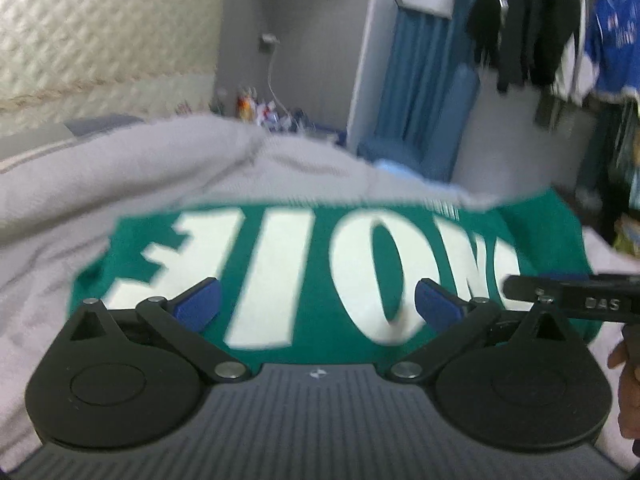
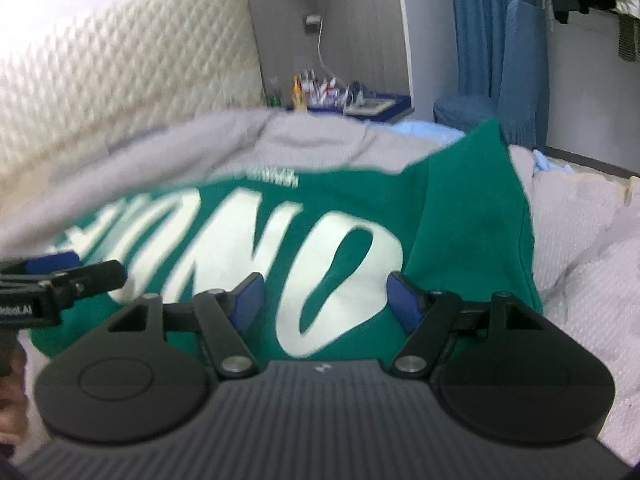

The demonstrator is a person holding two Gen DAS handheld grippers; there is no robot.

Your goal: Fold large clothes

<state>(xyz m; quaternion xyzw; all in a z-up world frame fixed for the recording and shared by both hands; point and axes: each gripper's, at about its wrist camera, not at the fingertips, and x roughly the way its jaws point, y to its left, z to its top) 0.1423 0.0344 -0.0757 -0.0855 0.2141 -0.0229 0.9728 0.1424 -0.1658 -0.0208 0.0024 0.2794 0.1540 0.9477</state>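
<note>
Both empty, left gripper (image 1: 318, 300) gapes widest, right gripper (image 2: 326, 298) partly, above green garment (image 2: 360, 216).

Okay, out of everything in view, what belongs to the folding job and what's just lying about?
Belongs to the job:
green sweatshirt with white lettering
left gripper, open
right gripper, open
grey bedding beneath it

Just lying about:
bottles by the wall
hanging dark clothes
blue chair

Home bedroom: quilted headboard (image 2: 132, 80), bed cover (image 2: 580, 240), hanging clothes (image 1: 528, 20), blue curtain (image 2: 476, 20).
</note>
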